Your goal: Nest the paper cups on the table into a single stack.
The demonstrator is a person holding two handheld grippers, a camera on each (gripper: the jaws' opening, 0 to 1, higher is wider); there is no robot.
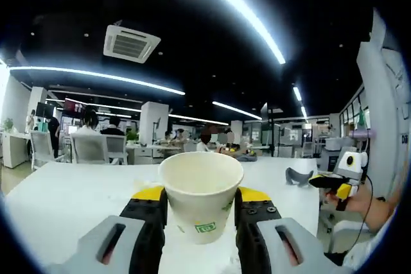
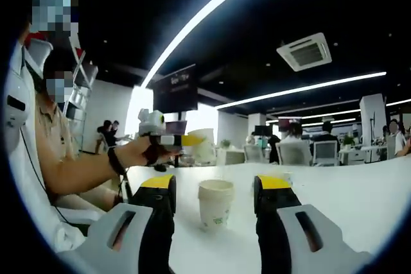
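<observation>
Two paper cups (image 1: 200, 200) (image 2: 215, 205) — one gripped

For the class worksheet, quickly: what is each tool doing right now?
Left tool: closed on a paper cup.
Right tool: open, with a second paper cup standing between its jaws on the white table.

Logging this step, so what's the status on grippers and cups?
Left gripper shut on paper cup, lifted off table. Right gripper open around second cup on table. Nothing between.
</observation>
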